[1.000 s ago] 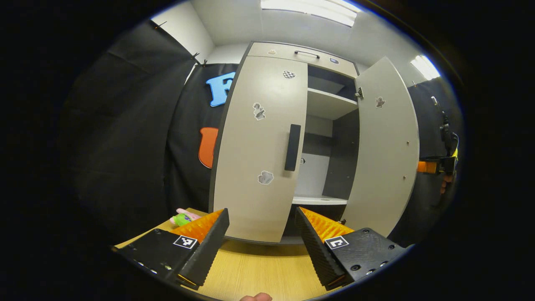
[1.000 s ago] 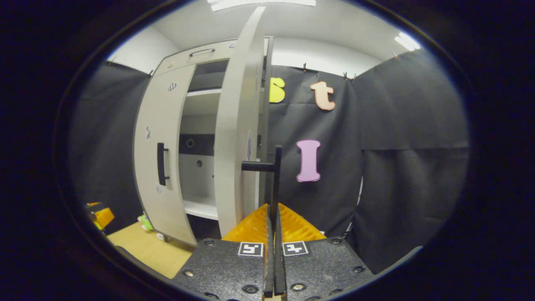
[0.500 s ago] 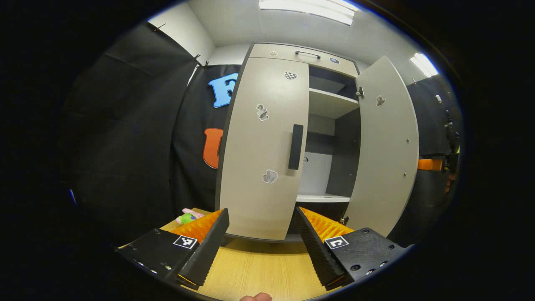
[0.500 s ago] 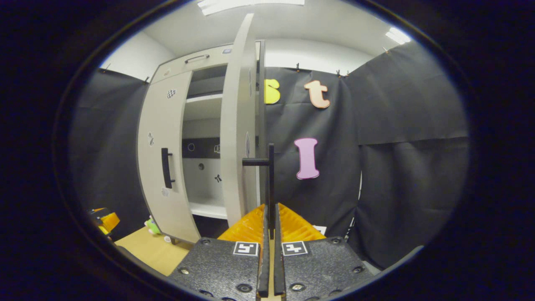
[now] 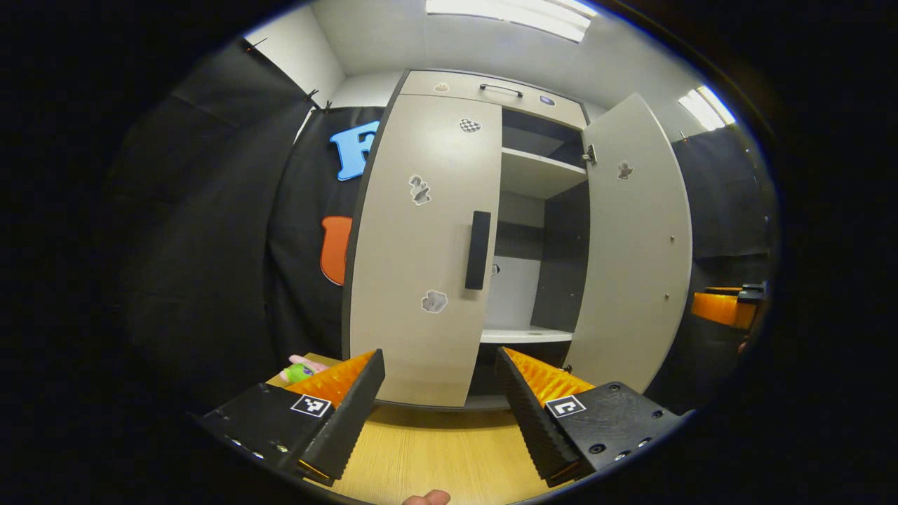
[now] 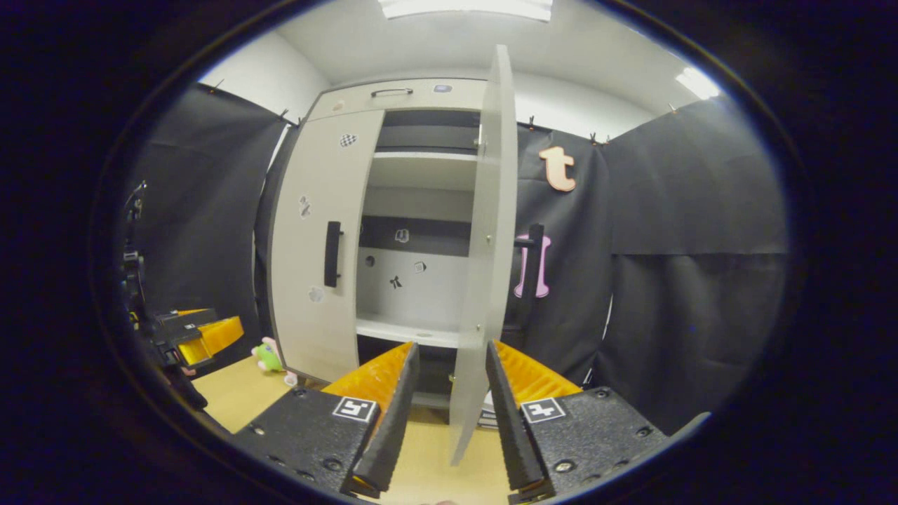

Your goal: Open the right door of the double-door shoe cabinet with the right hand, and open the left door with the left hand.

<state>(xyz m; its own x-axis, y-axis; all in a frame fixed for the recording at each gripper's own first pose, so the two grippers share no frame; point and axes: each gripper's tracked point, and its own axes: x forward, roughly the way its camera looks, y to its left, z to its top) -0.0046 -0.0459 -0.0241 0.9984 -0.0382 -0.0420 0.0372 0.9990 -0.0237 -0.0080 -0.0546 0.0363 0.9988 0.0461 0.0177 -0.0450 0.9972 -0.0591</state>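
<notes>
The shoe cabinet [image 5: 491, 88] stands on a wood-grain surface [image 5: 435, 449] and has two flat, matte doors. The right door [image 6: 484, 245] stands swung wide; the left door [image 5: 421, 245], with one straight bar handle [image 5: 478, 250], is closed. Left tongs [image 5: 438, 393] and right tongs [image 6: 449, 393] are both spread, holding nothing.

One tall pale-grey shoe cabinet [image 5: 421, 231] stands on one light wooden tabletop [image 5: 435, 449]. It has two doors, the shut left door [image 5: 428, 210] and the swung-out right door [image 5: 635, 245], and two black bar handles, one [image 5: 478, 250] on the left door and one [image 6: 534, 263] on the right. One small green-and-pink plush toy [image 5: 300, 368] lies beside it. Two claws are there, the left claw [image 5: 438, 382] and the right claw [image 6: 449, 375].
</notes>
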